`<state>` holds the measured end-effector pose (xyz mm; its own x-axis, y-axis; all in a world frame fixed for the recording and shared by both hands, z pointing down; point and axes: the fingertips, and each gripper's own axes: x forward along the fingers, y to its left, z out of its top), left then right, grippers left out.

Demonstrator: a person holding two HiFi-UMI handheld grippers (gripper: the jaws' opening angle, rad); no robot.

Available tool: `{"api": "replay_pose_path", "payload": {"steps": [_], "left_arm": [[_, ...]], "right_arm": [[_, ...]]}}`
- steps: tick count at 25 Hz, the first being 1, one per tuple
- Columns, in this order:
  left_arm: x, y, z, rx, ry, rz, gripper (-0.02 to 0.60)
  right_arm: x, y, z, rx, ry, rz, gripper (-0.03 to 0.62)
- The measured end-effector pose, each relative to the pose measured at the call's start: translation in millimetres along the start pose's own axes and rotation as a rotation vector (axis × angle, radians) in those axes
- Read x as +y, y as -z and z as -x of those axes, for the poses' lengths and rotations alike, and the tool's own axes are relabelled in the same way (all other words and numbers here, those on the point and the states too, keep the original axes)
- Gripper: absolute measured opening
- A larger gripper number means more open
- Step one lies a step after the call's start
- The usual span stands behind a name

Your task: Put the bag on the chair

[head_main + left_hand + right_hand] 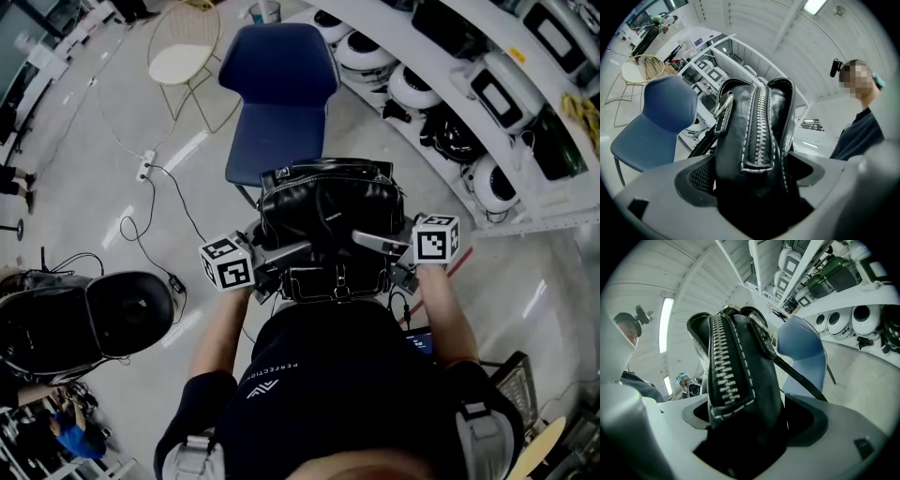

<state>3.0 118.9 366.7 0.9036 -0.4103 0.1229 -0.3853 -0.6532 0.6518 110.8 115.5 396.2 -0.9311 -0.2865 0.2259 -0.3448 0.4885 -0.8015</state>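
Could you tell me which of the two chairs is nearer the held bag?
The blue chair, directly ahead of the black bag; the wire-framed chair with the cream seat stands farther off.

The blue chair (275,112) at 12 o'clock has a bare seat, open from above and from its near edge. The black handbag (328,211) fills the space before it, clamped between the left claw (286,258) and right claw (375,244). Shelving (487,122) crowds the chair from 1 to 3 o'clock. A wire chair (183,58) stands near at 11. A corded power strip (144,169) lies on the floor (84,187) at 10, and a bulky black rounded object (94,319) sits at 8.
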Motion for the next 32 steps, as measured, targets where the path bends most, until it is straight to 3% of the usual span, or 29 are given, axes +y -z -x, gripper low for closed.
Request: {"api": "replay_pose_path", "payload": {"steps": [6,14,32], "left_arm": [[9,4,-37,-0.016,-0.053,0.032,0.477],[22,-3,-44,-0.032,-0.110,0.045,0.477],[97,-55,-56,-0.039,-0.071,0.080,0.476]], "right_arm": [[-34,-15,17,0.044,-0.032,-0.019,0.459],[-49,-29,9,0.082,-0.064,-0.021,0.459],[-87,-93,-40,0.080,0.006,-0.028,0.459]]}}
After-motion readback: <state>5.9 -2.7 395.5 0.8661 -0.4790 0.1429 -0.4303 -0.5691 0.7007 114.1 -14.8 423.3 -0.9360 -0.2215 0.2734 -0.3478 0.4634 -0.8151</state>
